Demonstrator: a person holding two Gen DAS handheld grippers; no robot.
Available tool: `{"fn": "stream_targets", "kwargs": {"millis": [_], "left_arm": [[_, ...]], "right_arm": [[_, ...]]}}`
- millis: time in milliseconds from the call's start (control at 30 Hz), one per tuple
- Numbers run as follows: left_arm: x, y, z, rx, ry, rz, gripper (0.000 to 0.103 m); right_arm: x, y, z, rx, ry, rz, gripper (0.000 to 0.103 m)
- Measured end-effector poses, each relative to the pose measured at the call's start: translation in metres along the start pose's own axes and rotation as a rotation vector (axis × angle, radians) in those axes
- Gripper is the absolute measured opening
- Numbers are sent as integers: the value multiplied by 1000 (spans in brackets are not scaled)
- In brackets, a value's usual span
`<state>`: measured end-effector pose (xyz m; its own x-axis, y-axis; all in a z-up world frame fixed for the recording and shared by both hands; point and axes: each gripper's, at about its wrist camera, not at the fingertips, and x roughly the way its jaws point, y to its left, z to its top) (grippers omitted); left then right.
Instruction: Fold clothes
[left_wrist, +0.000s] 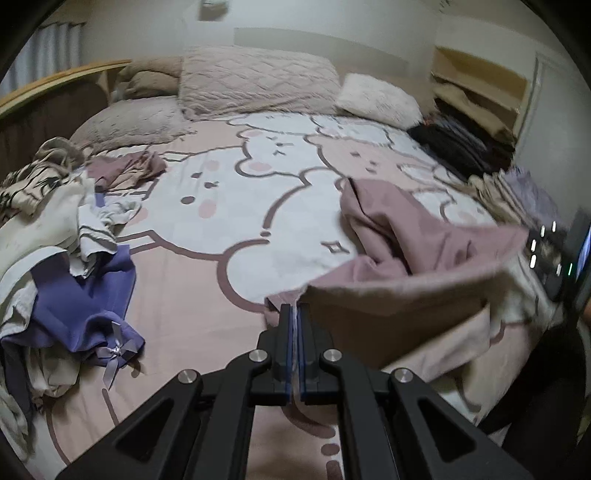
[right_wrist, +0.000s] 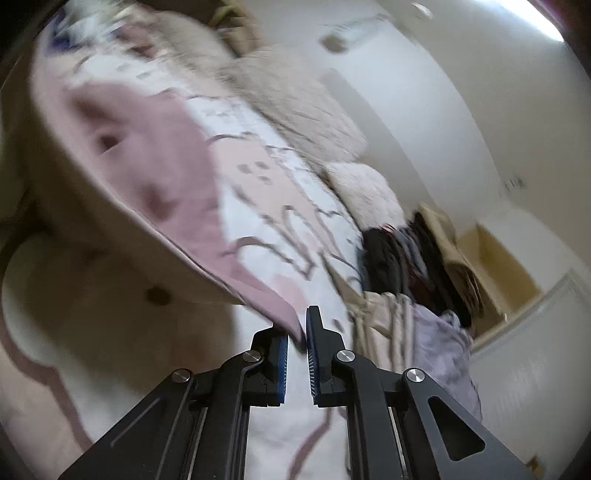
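Mauve-pink garment (left_wrist: 402, 236) hangs stretched between the two grippers above the bed sheet (left_wrist: 236, 206), its far end crumpled on the sheet ahead and to the right of the left gripper (left_wrist: 295, 314). That gripper's jaws are pressed together on one hem corner, the cloth rising away to its right. At the right gripper (right_wrist: 300, 328) the jaws are nearly together and a narrow tip of the same garment runs down between them; the view is blurred, so I cannot tell whether the pads truly bite it. Off to the left gripper's left lies a heap of unfolded clothes (left_wrist: 55, 236), a purple piece with a bow (left_wrist: 88, 306) nearest. Pillows (left_wrist: 255, 81) sit far ahead, and a folded pile (left_wrist: 513, 195) lies to its far right.
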<state>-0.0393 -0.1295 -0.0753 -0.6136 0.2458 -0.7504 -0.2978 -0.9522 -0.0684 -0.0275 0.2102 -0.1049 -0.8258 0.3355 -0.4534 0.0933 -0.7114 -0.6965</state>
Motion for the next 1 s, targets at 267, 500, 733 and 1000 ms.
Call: {"fn": "stream_targets", "kwargs": {"millis": [267, 500, 733, 1000], "left_arm": [[-2, -2, -4, 67, -8, 15, 38], [18, -3, -8, 95, 79, 7, 9], [2, 2, -6, 51, 8, 81, 2], [-79, 8, 36, -43, -307, 192, 2]], "right_arm": [[-3, -12, 8, 53, 3, 25, 6], [-14, 8, 2, 28, -8, 49, 5], [-36, -3, 9, 91, -107, -7, 3], [-80, -36, 36, 102, -260, -126, 2]]}}
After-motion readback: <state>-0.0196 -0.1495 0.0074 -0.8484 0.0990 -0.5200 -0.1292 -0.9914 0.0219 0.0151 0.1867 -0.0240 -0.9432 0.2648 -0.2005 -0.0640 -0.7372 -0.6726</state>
